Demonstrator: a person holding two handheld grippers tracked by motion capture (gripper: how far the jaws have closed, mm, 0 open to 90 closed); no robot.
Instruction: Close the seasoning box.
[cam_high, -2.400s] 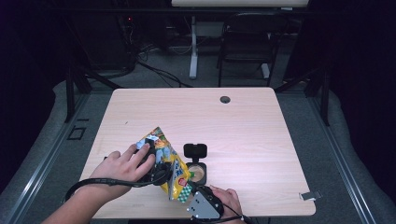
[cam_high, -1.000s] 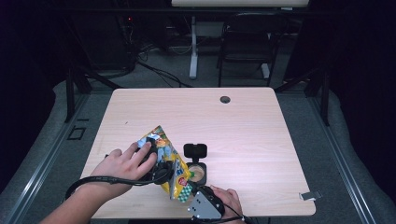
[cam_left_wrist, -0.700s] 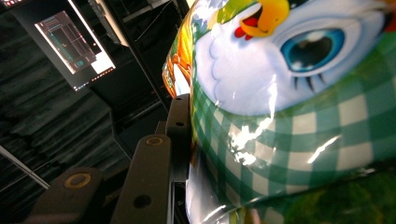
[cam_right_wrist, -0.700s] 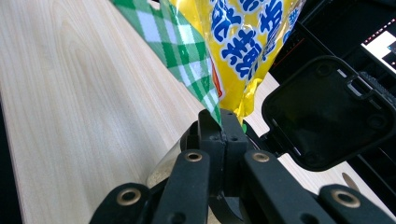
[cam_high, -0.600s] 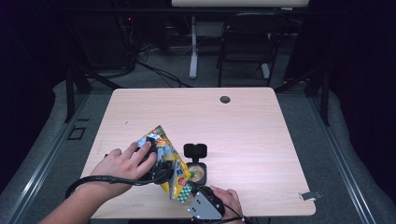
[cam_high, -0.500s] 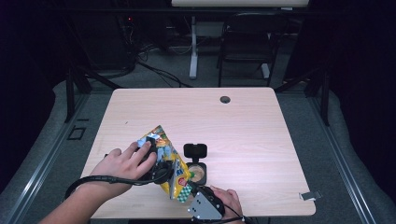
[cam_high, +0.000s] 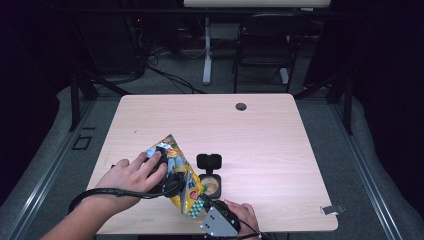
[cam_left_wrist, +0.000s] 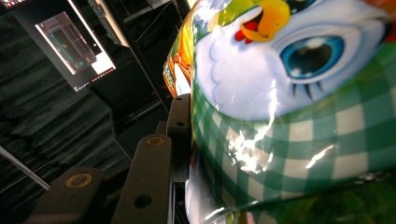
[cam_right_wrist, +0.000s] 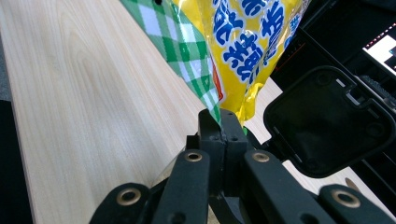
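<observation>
A yellow and green snack bag (cam_high: 181, 179) with a cartoon bird stands tilted near the table's front edge. My left gripper (cam_high: 166, 169) is shut on its upper left side; in the left gripper view the bag (cam_left_wrist: 289, 107) presses against the black jaws of that gripper (cam_left_wrist: 186, 119). My right gripper (cam_high: 204, 207) pinches the bag's lower corner, and in the right gripper view it (cam_right_wrist: 223, 122) is closed on the bag's sealed edge (cam_right_wrist: 233, 51). A small round container (cam_high: 211, 185) with tan contents and an open black lid (cam_high: 208, 161) sits just right of the bag.
The light wooden table (cam_high: 260, 135) has a round cable hole (cam_high: 241, 106) at its far side. A small clip (cam_high: 331, 209) lies at the front right edge. Chairs and cables stand on the dark floor beyond the table.
</observation>
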